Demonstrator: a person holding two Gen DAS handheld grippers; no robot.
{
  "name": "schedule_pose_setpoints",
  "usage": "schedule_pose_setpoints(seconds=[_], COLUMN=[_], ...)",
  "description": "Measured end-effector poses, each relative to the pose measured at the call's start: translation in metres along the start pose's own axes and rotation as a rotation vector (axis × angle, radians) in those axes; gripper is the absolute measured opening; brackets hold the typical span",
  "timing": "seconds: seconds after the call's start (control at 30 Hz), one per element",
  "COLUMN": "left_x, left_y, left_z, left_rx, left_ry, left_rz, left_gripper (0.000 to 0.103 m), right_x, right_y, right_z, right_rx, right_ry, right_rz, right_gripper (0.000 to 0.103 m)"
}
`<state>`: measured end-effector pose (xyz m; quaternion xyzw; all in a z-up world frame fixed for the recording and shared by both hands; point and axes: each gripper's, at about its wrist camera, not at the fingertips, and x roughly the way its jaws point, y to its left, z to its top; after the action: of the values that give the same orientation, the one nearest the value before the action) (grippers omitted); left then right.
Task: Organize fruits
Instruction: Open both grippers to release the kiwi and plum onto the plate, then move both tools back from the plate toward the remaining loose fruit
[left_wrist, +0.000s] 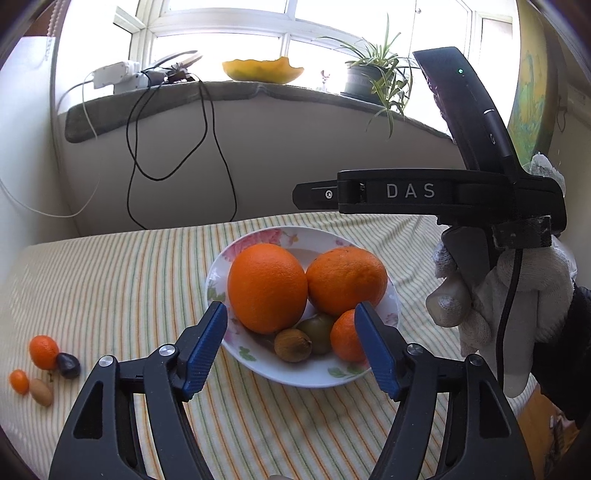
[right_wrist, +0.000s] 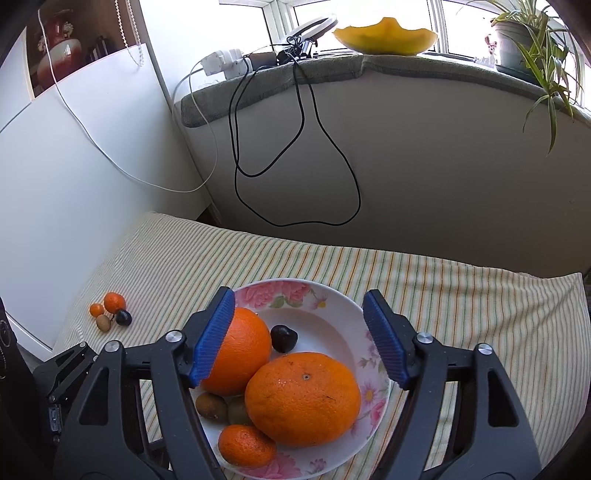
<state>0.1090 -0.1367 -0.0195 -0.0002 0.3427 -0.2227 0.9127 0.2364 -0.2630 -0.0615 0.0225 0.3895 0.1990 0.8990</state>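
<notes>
Orange fruits crowd the floral plate (right_wrist: 332, 291); both left tongs (left_wrist: 291, 347) and right tongs (right_wrist: 299, 339) hang apart, empty, four small fruits (left_wrist: 44, 363) well aside.

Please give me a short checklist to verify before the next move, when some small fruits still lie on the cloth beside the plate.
1. Left gripper open and holding nothing: ok, its jaws stand apart.
2. Right gripper open and holding nothing: ok, the oranges lie below it on the plate, not clamped.
3. Loose fruits located: ok, the small mandarin, tiny orange fruit, dark fruit and tan fruit lie clustered on the striped cloth.
4. Room on the plate: ok, bare porcelain shows at its far side beside the dark cherry.
5. Whether the clustered fruits touch each other: cannot tell exactly.
</notes>
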Motion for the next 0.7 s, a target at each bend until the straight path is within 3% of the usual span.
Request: schedule_pose_setpoints(seconds=[0.7], left_x=[-0.033], left_y=[0.02], left_z=[-0.007], left_rx=[-0.034], left_ry=[-0.031], left_rz=[0.055], left_gripper=[0.073], right_x=[-0.018], right_y=[0.039], right_z=[0.002], right_rx=[-0.057], right_ry=[-0.02], right_rz=[-0.009], right_gripper=[0.083])
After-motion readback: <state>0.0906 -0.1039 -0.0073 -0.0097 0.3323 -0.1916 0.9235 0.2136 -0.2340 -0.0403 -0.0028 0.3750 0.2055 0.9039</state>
